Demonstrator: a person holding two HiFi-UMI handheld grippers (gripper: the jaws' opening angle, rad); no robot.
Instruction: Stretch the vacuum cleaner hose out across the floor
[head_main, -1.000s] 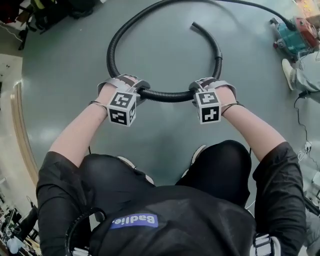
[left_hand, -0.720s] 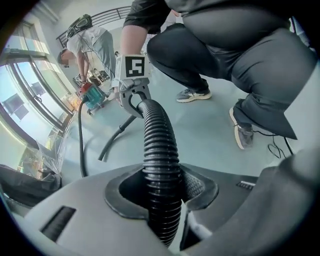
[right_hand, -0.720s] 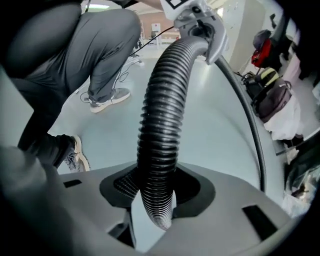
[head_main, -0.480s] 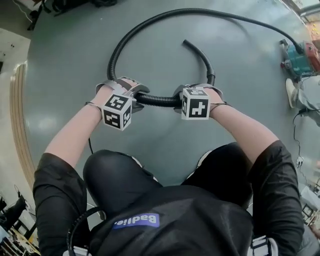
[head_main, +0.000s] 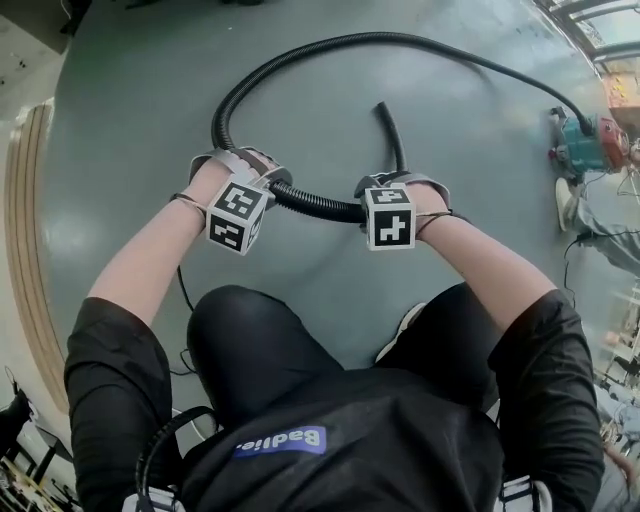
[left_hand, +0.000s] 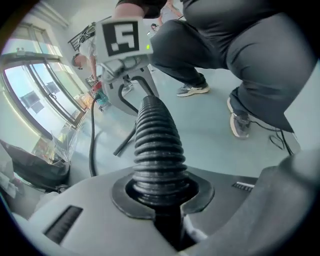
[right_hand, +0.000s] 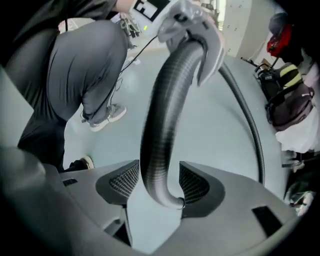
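Observation:
A black ribbed vacuum hose (head_main: 225, 105) loops over the grey floor, from the teal vacuum cleaner (head_main: 582, 145) round to its free end (head_main: 383, 108). My left gripper (head_main: 265, 178) holds the near part of the loop. In the left gripper view its jaws are closing, and the pads press on the hose (left_hand: 155, 145) at the left gripper (left_hand: 161, 192). My right gripper (head_main: 388, 188) straddles the hose a hand's width to the right. Its jaws are opening. The hose (right_hand: 165, 115) runs loose between the pads of the right gripper (right_hand: 159, 185), with gaps.
A person's shoe (head_main: 566, 206) and cables lie by the vacuum cleaner at the right. A wooden edge (head_main: 25, 250) borders the floor at the left. Bags (right_hand: 287, 100) sit at the far side. My own legs crouch close behind the grippers.
The two grippers have come closer together on the hose. The hose's free end now runs nearly straight away from the right gripper instead of arcing out to the right.

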